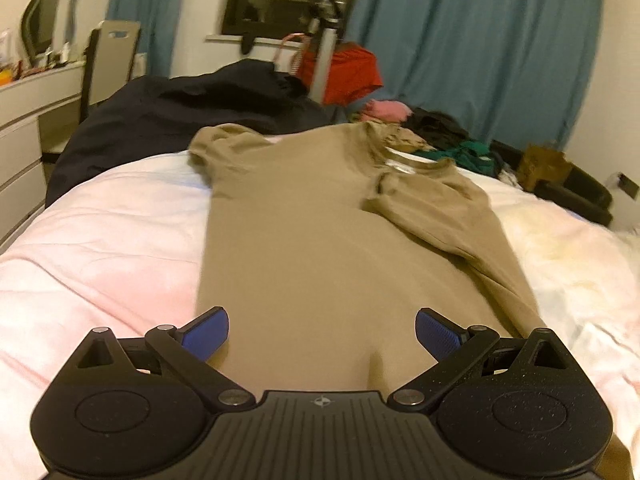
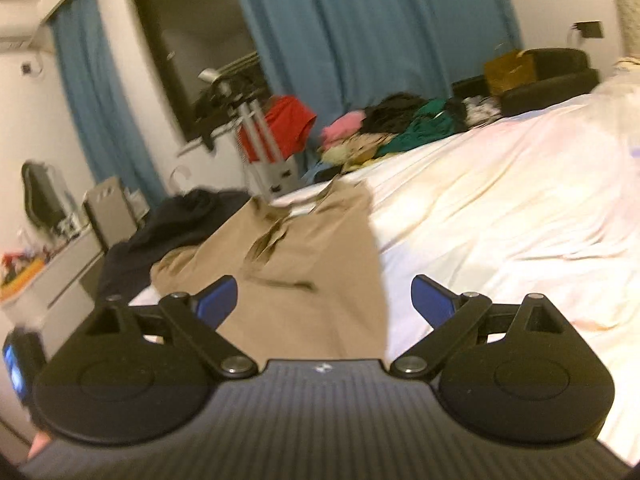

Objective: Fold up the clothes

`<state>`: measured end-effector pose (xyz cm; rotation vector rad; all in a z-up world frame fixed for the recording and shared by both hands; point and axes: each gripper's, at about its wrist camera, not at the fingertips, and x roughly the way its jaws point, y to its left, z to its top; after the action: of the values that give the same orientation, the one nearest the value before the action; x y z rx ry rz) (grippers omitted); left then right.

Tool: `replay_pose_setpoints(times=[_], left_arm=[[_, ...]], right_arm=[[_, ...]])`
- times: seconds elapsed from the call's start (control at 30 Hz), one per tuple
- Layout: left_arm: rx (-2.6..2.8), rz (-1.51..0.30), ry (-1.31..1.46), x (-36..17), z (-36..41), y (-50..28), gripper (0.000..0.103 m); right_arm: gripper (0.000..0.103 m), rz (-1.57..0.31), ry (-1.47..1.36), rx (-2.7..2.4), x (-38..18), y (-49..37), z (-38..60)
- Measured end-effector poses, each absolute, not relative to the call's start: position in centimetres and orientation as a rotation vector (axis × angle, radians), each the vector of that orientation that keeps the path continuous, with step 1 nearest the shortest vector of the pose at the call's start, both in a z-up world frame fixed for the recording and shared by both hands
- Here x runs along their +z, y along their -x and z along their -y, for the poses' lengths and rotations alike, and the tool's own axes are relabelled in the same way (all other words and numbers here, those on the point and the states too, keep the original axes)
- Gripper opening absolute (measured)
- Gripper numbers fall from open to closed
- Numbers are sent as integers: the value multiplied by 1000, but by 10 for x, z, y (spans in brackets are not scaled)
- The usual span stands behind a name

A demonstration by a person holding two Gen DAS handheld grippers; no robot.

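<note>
Tan shirt (image 1: pixel 320 232) flat (bed), tongs (image 1: pixel 322 334) apart

T-shirt (image 1: pixel 320 232): plain tan
Bed sheet (image 1: pixel 100 240): pale pink-white
Curtains (image 1: pixel 480 40): teal blue
Gripper pads (image 1: pixel 206 336): blue
Heaped blanket (image 1: pixel 180 116): dark navy
Hanging garment (image 1: pixel 352 72): red

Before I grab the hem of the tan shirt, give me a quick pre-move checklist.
1. Left gripper open, nothing held: ok.
2. Right gripper open, nothing held: ok.
3. Tan T-shirt spread on the bed: ok.
4. One sleeve folded in over the body; the other still out: not ok.
5. Hem position under the left gripper: cannot tell, hidden by the gripper body.
6. Clothes pile apart from the shirt: ok.
</note>
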<state>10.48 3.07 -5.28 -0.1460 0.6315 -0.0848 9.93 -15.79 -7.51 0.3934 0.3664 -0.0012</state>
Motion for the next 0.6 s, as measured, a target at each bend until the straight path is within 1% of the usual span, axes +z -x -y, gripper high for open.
replay_pose_setpoints(times=[0.1, 0.3, 0.47, 0.6], left_arm=[[-131, -648, 118, -50, -12, -89, 99], [-263, -714, 118, -41, 43, -68, 94], [-389, -785, 100, -35, 111, -58, 84], [-492, -852, 99, -35, 161, -53, 79]], right_arm=[[95, -320, -420, -28, -72, -94, 181], [95, -309, -487, -106, -77, -86, 240], [95, -324, -532, -237, -90, -83, 279], [95, -306, -568, -238, -94, -82, 289]])
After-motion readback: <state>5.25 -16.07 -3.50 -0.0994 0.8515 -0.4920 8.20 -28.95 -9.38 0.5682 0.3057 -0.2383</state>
